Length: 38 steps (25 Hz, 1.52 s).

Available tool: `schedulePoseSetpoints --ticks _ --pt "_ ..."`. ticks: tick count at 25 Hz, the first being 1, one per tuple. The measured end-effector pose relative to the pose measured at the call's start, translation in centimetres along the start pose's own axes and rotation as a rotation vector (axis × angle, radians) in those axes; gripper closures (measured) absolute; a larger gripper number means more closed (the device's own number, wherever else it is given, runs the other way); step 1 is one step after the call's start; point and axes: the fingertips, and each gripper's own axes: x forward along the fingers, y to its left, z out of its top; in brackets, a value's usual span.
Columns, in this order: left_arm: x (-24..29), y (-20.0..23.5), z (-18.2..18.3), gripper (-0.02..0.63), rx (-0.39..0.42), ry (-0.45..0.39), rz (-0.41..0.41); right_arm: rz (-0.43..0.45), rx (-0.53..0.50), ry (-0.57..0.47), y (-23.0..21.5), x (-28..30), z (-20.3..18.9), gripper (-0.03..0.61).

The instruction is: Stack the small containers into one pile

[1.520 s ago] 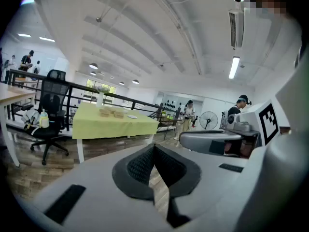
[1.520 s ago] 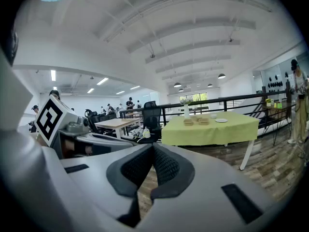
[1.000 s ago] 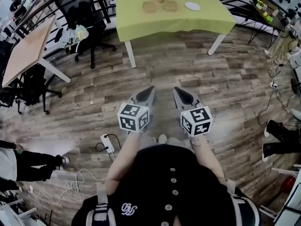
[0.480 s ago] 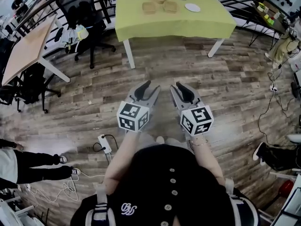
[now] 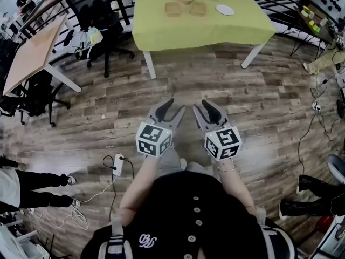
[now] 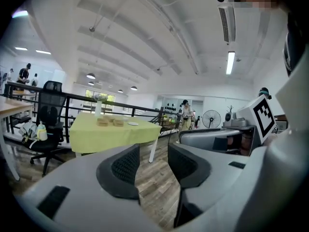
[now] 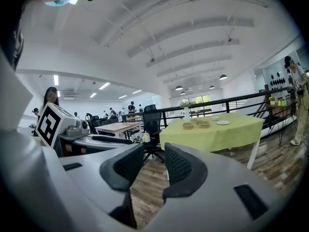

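Head view: three tan, square small containers (image 5: pixel 173 8) sit close together on the green desk (image 5: pixel 205 28), well ahead — left gripper (image 5: pixel 173 106) and right gripper (image 5: pixel 202 106) jaws have just been opening, both released, empty.

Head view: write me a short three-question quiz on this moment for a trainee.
1. True or false: the left gripper holds a container.
2. Multiple choice: the brown containers sit on A) the wooden desk, B) the green-covered table, C) the floor.
3. How many brown containers are on that table?

Key:
1. False. Its jaws and those of the right gripper have just been opening, with nothing between them.
2. B.
3. Three.
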Motion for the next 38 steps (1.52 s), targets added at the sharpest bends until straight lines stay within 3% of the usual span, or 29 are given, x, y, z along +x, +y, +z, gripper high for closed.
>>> schedulePoseSetpoints --ticks 9,21,27,38 --pt "6.8 5.6 2.0 0.433 0.008 0.003 -0.045 -0.039 -0.019 0.003 -4.8 7.0 1.4 0.443" --pt "15.4 19.4 9.1 0.425 0.029 -0.029 -0.078 -0.116 -0.015 -0.001 -11.7 21.8 6.1 0.439" --pt "18.9 23.4 10.2 0.425 0.036 -0.004 -0.111 -0.145 0.006 0.017 -13.9 26.6 6.8 0.439" --pt "22.5 28.5 9.4 0.425 -0.019 0.021 -0.093 -0.139 0.02 0.064 -17.3 32.3 6.3 0.439"
